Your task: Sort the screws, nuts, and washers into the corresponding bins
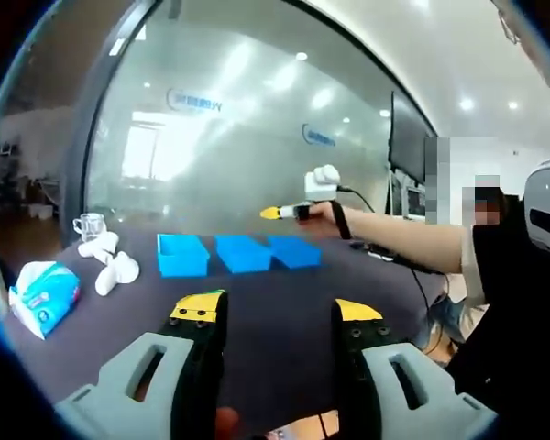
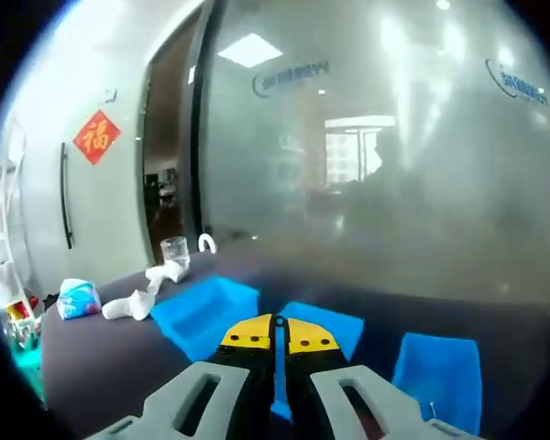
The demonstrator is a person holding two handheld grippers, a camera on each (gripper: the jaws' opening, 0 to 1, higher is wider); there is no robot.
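Observation:
Three blue bins stand in a row on the dark table: in the left gripper view the left bin [image 1: 182,255], the middle bin [image 1: 244,253] and the right bin [image 1: 295,251]. My left gripper [image 1: 278,312] hovers open over the near table, nothing between its yellow-tipped jaws. A hand holds my right gripper [image 1: 282,213] above the right bin. In the right gripper view my right gripper [image 2: 277,335] is shut, jaws pressed together, above the middle bin [image 2: 325,328], with the left bin [image 2: 206,312] and the right bin [image 2: 440,367] beside it. No small part shows between the jaws.
A tissue pack [image 1: 44,295], white rolled items [image 1: 110,264] and a glass cup [image 1: 89,225] sit left of the bins. A frosted glass wall [image 2: 394,165] runs behind the table. The person's arm [image 1: 394,243] reaches in from the right.

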